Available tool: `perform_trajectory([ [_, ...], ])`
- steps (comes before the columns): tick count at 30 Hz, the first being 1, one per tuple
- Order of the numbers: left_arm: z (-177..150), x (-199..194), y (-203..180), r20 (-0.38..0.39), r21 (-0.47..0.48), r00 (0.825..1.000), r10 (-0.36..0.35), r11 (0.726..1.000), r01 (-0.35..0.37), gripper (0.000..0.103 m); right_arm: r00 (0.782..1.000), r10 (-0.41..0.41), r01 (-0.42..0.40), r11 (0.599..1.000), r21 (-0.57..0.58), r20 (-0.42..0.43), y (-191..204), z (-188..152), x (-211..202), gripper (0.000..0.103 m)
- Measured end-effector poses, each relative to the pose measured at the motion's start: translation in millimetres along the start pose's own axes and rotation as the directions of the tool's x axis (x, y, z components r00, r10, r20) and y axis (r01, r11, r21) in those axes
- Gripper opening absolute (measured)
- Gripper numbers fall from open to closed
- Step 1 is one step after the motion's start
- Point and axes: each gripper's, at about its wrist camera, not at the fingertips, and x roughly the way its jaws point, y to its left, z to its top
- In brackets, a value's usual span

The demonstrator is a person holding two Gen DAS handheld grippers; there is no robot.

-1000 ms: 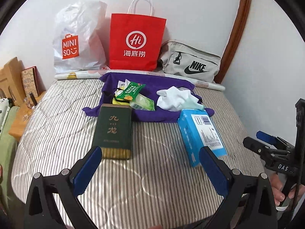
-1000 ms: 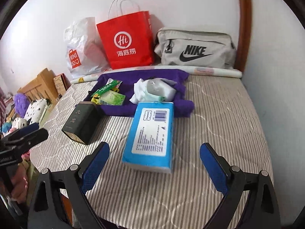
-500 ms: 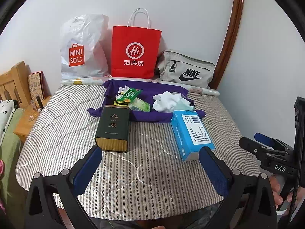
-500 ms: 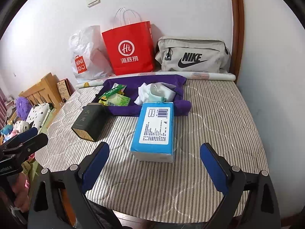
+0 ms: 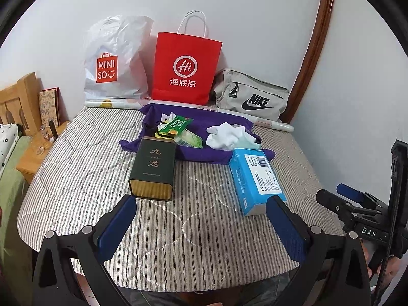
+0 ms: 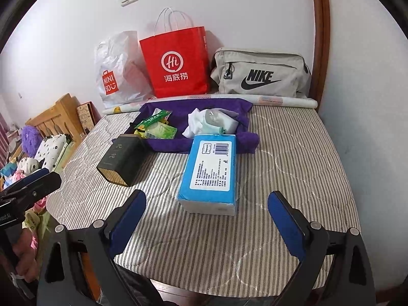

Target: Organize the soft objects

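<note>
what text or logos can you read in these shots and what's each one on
"MINI SO": white plastic bag
"Hi" above "海底捞": red paper bag
"NIKE" with swoosh: grey pouch
"九龙": dark green tin
"DAS": right tool's body
Blue tissue pack label and barcode: too small to read
Green snack packets: print unreadable

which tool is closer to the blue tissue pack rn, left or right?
Right, by a modest margin. The right tool lines up straight behind the blue tissue pack, open and short of it. The left tool sits off to the pack's left, behind the dark green tin.
</note>
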Motion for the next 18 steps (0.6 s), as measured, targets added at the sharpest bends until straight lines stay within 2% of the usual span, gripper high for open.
perform_trajectory([
  [18,-1.3,-2.5,1.7,0.005,-0.001,1.0,-0.003,1.0,0.003,0.103,1.0,0.004,-0.003,1.0,-0.007,0.017,2.8,0.2,-9.2,0.096],
])
